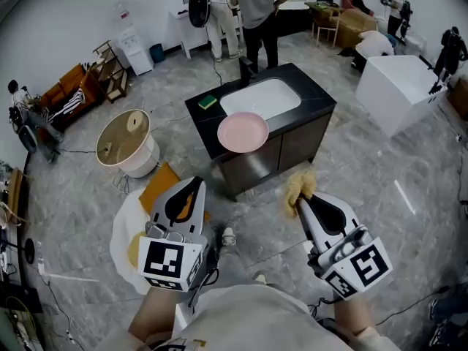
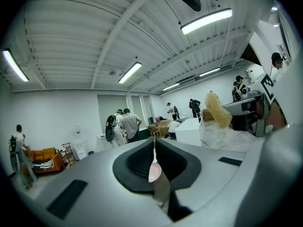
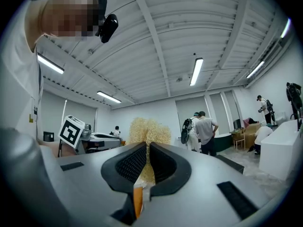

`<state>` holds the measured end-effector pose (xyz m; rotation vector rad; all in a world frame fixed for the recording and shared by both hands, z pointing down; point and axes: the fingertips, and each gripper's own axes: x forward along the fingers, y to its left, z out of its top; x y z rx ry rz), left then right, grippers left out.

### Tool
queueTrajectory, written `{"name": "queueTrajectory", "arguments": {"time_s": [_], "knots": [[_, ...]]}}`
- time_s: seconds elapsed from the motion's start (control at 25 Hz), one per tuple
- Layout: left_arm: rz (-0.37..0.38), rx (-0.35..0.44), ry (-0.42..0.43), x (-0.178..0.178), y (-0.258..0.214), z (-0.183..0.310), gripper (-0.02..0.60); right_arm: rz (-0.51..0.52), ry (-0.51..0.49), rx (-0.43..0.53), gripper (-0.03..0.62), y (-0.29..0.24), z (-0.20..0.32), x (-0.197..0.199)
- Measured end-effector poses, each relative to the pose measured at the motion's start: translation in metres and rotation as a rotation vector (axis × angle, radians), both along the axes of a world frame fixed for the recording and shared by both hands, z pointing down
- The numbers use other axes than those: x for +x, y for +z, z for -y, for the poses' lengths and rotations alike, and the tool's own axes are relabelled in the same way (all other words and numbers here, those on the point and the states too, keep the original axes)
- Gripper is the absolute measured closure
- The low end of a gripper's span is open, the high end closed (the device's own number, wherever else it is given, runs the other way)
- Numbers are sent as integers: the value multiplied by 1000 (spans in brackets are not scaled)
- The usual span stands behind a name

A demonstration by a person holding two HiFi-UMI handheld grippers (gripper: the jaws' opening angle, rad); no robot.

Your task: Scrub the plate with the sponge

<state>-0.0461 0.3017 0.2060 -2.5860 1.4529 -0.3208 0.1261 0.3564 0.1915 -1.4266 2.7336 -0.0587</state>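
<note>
A pink plate (image 1: 243, 131) lies at the front edge of a black counter (image 1: 314, 101) ahead of me, beside its white sink (image 1: 263, 97). A green sponge (image 1: 208, 102) rests on the counter's left corner. My right gripper (image 1: 301, 202) is shut on a yellowish fibrous sponge (image 1: 301, 186), which sticks up between the jaws in the right gripper view (image 3: 147, 129). My left gripper (image 1: 196, 183) is shut and holds nothing, well short of the counter. In the left gripper view a sliver of pink (image 2: 155, 172) shows through the slit between its jaws (image 2: 154, 143).
Two people (image 1: 257, 9) stand behind the counter, and others are at the far right. A round tan-topped white drum (image 1: 126, 143) stands on the floor at left, with an orange sheet (image 1: 157, 190) near it. A white block (image 1: 398, 86) stands at right.
</note>
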Motion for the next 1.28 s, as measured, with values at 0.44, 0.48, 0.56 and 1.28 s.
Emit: {"name": "queueTrajectory", "arguments": {"time_s": [0.44, 0.48, 0.56, 1.28], "knots": [[-39, -41, 10, -14, 25, 76, 552, -62, 20, -36, 548, 24, 70, -10], [-39, -52, 8, -16, 29, 87, 552, -73, 26, -45, 548, 28, 81, -12], [-49, -93, -1, -23, 40, 111, 552, -98, 51, -68, 548, 35, 103, -13], [-96, -414, 42, -82, 133, 339, 551, -294, 100, -299, 548, 121, 338, -80]]}}
